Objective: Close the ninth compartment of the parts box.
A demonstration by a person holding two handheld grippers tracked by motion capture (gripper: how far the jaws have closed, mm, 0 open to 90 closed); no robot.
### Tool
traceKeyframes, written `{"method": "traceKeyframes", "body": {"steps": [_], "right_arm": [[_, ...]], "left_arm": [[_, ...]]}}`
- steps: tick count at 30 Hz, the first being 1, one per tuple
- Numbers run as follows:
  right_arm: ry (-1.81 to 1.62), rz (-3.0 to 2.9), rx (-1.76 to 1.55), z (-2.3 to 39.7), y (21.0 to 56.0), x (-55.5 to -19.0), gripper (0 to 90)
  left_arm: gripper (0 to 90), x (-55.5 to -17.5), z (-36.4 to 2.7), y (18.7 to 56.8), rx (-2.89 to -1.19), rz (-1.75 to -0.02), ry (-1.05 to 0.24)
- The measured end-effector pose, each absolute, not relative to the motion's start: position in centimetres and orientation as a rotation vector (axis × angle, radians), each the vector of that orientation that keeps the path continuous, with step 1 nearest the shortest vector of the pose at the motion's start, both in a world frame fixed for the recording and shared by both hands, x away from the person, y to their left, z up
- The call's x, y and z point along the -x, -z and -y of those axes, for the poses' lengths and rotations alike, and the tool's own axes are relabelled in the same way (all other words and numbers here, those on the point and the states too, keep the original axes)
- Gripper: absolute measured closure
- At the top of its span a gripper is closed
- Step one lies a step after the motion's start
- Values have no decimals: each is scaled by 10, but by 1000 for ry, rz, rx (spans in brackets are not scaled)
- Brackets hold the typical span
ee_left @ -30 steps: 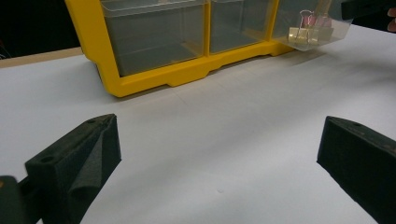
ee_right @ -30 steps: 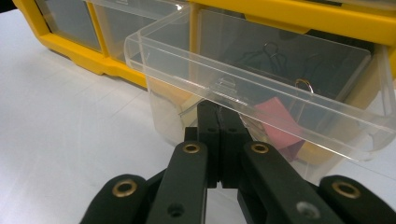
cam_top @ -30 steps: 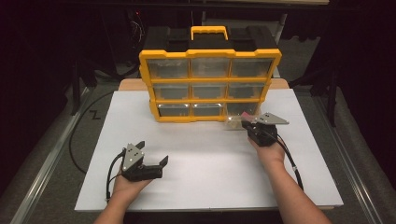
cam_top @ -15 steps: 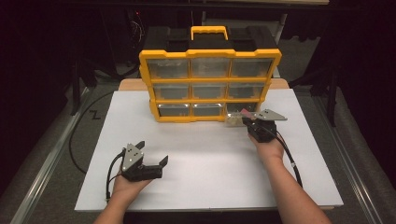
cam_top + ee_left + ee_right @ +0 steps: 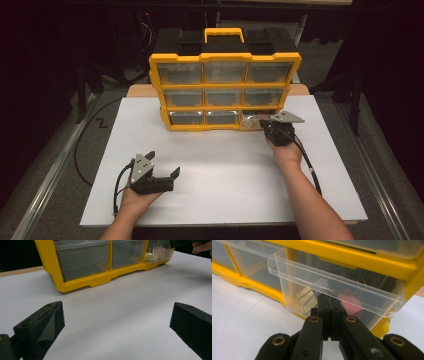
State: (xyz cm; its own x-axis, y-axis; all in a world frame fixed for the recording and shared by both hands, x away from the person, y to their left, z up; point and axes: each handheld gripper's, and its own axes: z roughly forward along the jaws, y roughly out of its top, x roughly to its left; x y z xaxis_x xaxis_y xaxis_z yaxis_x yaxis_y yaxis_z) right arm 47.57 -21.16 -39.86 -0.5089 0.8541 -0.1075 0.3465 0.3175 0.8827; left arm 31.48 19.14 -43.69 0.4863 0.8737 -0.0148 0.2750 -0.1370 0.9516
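A yellow organizer (image 5: 225, 90) with clear drawers stands at the back of the white board (image 5: 225, 175). Its bottom-right drawer (image 5: 251, 120) sticks out a little and holds binder clips, one pink (image 5: 348, 301). My right gripper (image 5: 264, 125) is shut, nothing between its jaws, and its tips (image 5: 329, 301) rest against the drawer's clear front (image 5: 337, 287) just under the lip. My left gripper (image 5: 162, 164) lies low at the front left, open and holding nothing. In the left gripper view it (image 5: 117, 322) faces the organizer's bottom row (image 5: 85, 262) from well back.
A black carry case with a yellow handle (image 5: 223, 35) sits on top of the organizer. Cables (image 5: 305, 160) trail from both grippers. The board's edges drop to dark grey floor (image 5: 55, 165) at left and right.
My right gripper has edged toward the organizer, and the bottom-right drawer sits further in than a second ago. The left gripper has stayed put.
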Motion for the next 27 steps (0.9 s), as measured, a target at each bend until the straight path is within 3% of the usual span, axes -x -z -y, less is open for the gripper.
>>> {"method": "traceKeyframes", "body": {"steps": [27], "right_arm": [[-1065, -1970, -1104, 218, 399, -499, 900]], "left_arm": [[5, -315, -190, 438, -1692, -988, -705]]}}
